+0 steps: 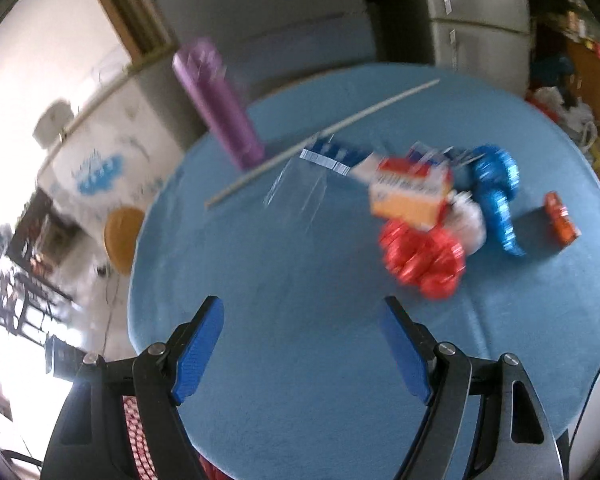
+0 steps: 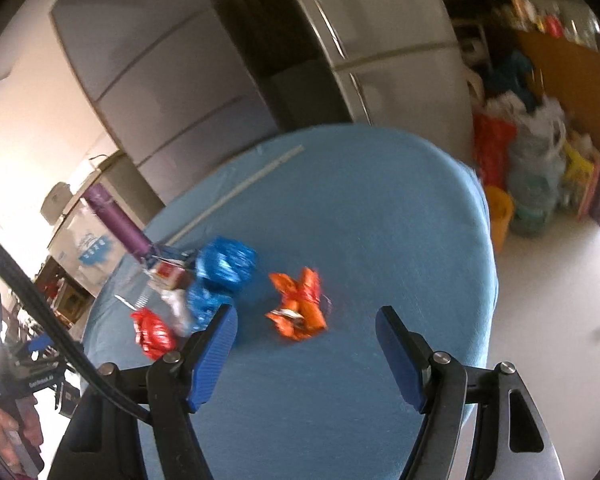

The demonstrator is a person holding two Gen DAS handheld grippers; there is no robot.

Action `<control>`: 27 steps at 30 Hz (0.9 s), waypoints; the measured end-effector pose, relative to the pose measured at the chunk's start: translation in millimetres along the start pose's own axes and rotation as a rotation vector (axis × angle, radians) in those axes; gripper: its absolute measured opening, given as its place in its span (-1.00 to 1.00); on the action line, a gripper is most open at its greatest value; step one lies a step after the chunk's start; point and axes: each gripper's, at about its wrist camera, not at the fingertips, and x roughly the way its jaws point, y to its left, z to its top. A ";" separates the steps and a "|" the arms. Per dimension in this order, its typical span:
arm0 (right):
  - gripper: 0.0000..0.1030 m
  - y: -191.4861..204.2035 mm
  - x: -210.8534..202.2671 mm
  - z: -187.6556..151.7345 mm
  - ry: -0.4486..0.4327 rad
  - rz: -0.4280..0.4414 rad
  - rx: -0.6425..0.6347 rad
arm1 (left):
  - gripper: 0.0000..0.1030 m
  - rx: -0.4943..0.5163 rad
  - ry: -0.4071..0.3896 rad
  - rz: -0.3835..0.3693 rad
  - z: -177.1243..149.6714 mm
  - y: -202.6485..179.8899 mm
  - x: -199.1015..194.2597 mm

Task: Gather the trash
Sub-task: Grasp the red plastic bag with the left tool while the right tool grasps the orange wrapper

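Trash lies on a round table with a blue cloth (image 1: 300, 360): a crumpled red wrapper (image 1: 422, 254), an orange and white carton (image 1: 410, 196), a blue foil wrapper (image 1: 496, 184), an orange wrapper (image 1: 562, 218) and a clear plastic bag (image 1: 300, 184). My left gripper (image 1: 302, 344) hovers open over bare cloth short of the red wrapper, nothing between its fingers. In the right wrist view my right gripper (image 2: 306, 350) stands open just short of the orange wrapper (image 2: 298, 308). The blue wrapper (image 2: 220, 276) and red wrapper (image 2: 154, 332) lie to its left.
A purple bottle (image 1: 220, 104) stands at the table's far left edge, with a long thin stick (image 1: 320, 136) lying beside it. Fridges (image 2: 380, 40) stand behind the table. Bags and a yellow bucket (image 2: 500, 216) sit on the floor at right. A black cable (image 2: 40, 304) crosses the right view's left side.
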 end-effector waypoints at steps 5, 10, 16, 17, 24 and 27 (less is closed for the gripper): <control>0.46 4.6 33.0 2.5 0.059 0.030 0.003 | 0.56 -0.076 0.066 -0.092 4.8 11.4 20.5; 0.46 15.8 65.6 4.2 0.100 0.033 -0.016 | 0.56 -0.073 0.073 -0.211 24.3 -9.2 28.7; 0.46 19.2 88.6 4.6 0.130 0.018 -0.061 | 0.56 -0.062 0.121 -0.307 44.8 -42.3 57.4; 0.46 18.7 90.8 4.3 0.134 0.018 -0.063 | 0.56 -0.071 0.129 -0.319 46.7 -43.6 62.5; 0.23 20.8 108.0 2.2 0.158 0.015 -0.087 | 0.56 -0.155 0.183 -0.426 49.9 -52.1 92.7; 0.02 24.0 112.5 0.3 0.158 -0.003 -0.111 | 0.36 -0.180 0.202 -0.455 49.4 -52.3 106.5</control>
